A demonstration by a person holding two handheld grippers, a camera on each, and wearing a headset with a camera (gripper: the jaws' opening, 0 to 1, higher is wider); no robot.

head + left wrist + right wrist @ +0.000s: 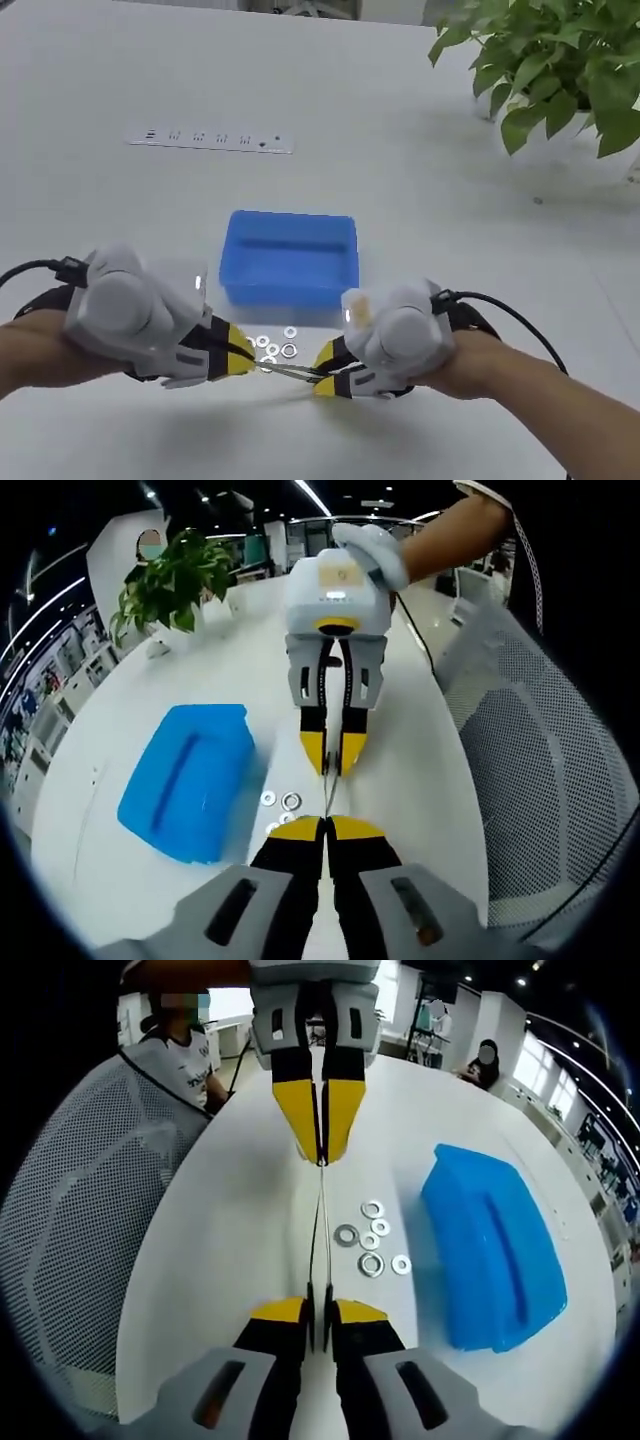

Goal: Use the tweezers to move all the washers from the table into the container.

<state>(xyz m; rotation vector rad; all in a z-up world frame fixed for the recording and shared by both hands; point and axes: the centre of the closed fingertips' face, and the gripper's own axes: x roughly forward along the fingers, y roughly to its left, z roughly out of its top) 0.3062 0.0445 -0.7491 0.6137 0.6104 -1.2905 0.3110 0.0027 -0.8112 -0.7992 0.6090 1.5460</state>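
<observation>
Holding: the tweezers [290, 371] span the gap between the two grippers, which point at each other just above the table [420, 200].
Left gripper [250, 360]: its yellow-tipped jaws are pressed together on one end of the tweezers; its own view shows them closed [325, 825] with the thin metal running out from between them.
Right gripper [322, 368]: its jaws are clamped on the other end of the tweezers; its own view [320, 1308] shows a narrow slit between the tips with the metal inside it.
Tweezers, detail: in the right gripper view the two arms [320, 1230] sit slightly apart near the right gripper and meet at the left gripper [320, 1150].
Washers [275, 345]: a small loose cluster lies flat on the table, between the tweezers and the container, just beside both.
Container [290, 255]: a blue rectangular tub rests on the table beyond the washers, not touching them.
Container contents: cannot tell.
Background: a white power strip [210, 139] lies well beyond the container; a green plant [560, 60] stands at the far right.
</observation>
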